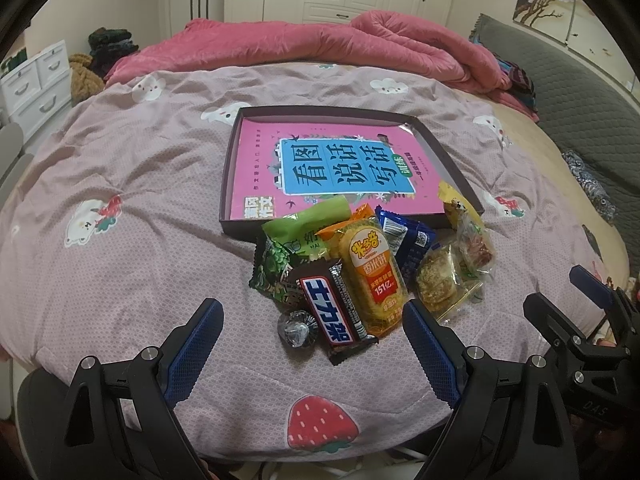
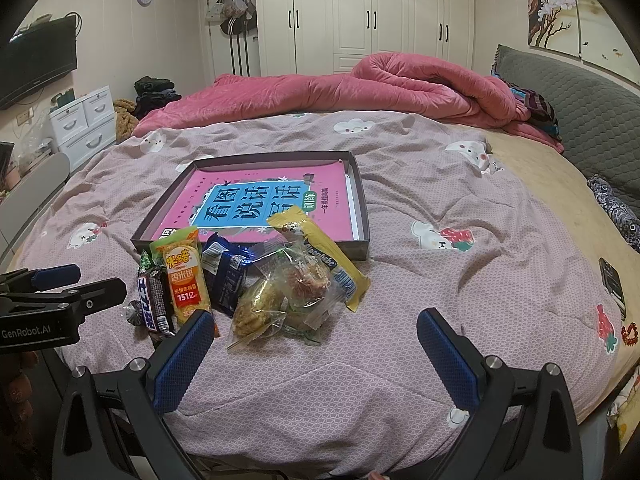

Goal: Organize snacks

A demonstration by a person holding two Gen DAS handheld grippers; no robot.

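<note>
Left gripper (image 1: pixel 314 346): jaws wide apart, holding nothing, low over the bed (image 1: pixel 132 200). Right gripper (image 2: pixel 316 354): jaws likewise spread and empty. Snack pile (image 1: pixel 368 264) lies on the quilt just ahead of both, touching the tray's near edge. Chocolate bar (image 1: pixel 332 312) nearest the left gripper; clear-wrapped cakes (image 2: pixel 276 304) nearest the right. Tray (image 1: pixel 234 168) behind holds a pink book (image 1: pixel 344 168).

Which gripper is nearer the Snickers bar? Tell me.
Left. The left gripper is open with the Snickers bar lying just ahead between its fingers. The right gripper hangs open off to the bar's right, nearer the clear-wrapped pastries.
</note>
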